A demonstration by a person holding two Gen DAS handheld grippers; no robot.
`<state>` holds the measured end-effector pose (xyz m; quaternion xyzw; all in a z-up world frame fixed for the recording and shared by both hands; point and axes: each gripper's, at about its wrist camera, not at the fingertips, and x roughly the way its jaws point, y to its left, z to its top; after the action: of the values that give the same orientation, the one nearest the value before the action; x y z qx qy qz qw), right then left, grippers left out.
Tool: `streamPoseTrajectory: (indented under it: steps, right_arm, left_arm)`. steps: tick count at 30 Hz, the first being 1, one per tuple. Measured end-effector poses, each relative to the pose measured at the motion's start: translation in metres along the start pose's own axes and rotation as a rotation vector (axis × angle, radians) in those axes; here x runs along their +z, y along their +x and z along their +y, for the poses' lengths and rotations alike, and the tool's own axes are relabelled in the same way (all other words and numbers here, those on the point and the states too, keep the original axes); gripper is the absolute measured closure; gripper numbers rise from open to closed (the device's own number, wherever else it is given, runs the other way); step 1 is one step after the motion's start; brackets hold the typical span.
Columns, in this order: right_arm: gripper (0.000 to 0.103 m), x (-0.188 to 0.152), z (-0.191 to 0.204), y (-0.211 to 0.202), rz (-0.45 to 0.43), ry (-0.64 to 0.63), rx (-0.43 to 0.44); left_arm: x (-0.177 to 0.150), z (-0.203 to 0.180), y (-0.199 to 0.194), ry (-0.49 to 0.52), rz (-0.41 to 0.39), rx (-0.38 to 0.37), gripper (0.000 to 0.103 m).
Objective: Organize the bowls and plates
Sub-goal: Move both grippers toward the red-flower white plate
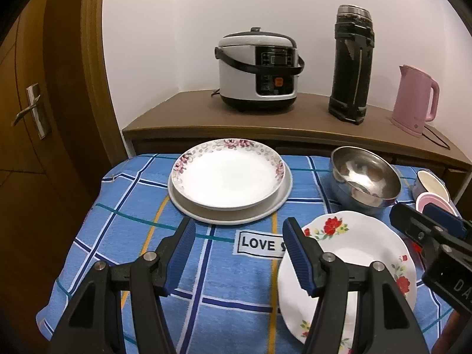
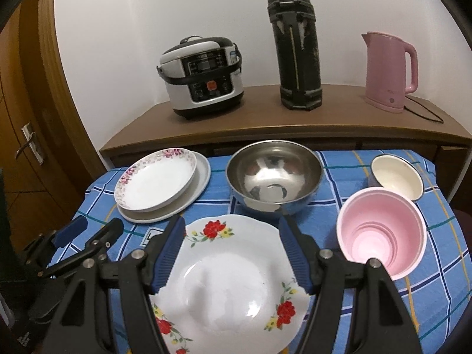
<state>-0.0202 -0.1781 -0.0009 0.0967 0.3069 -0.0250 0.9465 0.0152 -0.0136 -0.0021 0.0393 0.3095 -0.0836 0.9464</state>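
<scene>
Right wrist view: red-flowered plate point(image 2: 224, 283) below spread right gripper point(image 2: 231, 250) fingers, nothing held.

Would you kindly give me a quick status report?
Left gripper, right gripper open, empty. Red-flowered white plate lies below right gripper, unstacked. Shiny steel bowl just behind it.

Left gripper point(image 1: 239, 233) and right gripper point(image 2: 231, 231): both tilted downward, jaws apart, nothing between the pads, side by side.
</scene>
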Motion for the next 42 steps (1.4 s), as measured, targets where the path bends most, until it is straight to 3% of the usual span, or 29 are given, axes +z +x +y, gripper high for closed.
streamPoseTrajectory:
  steps: [12, 42]
  right_arm:
    - [0.034, -0.004, -0.022, -0.020, -0.041, 0.037, -0.011]
    - [0.034, -0.017, -0.059, -0.041, -0.055, 0.070, -0.044]
  left_arm:
    - [0.000, -0.029, -0.015, 0.082, -0.019, 0.041, 0.039]
    - [-0.011, -0.048, -0.011, 0.106, 0.026, 0.036, 0.039]
